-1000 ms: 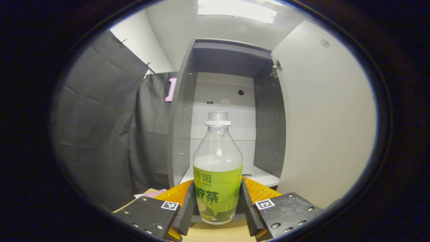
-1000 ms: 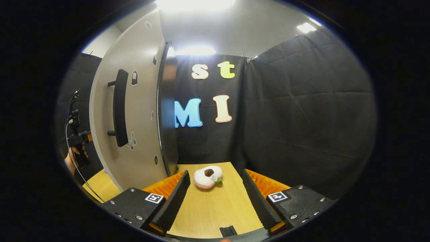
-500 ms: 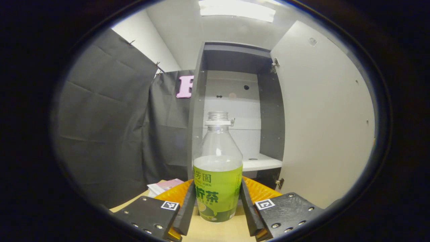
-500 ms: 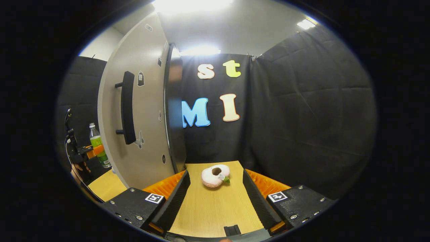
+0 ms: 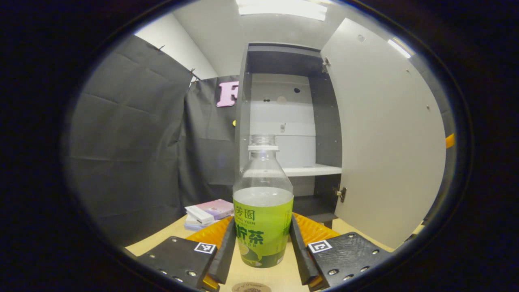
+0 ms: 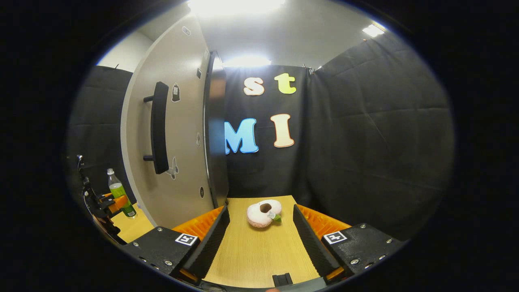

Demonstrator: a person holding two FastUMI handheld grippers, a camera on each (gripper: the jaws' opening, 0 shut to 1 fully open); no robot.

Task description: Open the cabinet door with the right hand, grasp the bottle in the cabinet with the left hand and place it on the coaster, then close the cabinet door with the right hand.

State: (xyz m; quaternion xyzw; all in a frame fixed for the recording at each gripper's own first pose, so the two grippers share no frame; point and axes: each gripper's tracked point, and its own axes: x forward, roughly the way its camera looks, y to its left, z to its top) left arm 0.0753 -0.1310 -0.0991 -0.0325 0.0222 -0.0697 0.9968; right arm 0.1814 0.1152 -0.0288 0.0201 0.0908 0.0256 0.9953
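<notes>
We found the booth closed in by black cloth walls [image 6: 377,134], creased and pinned at the top edge — a white room wall [image 5: 178,52] showed above them. Bright ceiling light panels [image 5: 282,7] lit the space. The light wooden tabletop [image 6: 259,255] ran back to the cloth — no floor was visible.

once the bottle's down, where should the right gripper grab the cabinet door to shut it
Take the black bar handle on the outer face of the open cabinet door. It runs upright and stands off the panel on two posts, so the right gripper, now open over the table, could probably close across its middle, coming straight at that face with fingers level.
</notes>
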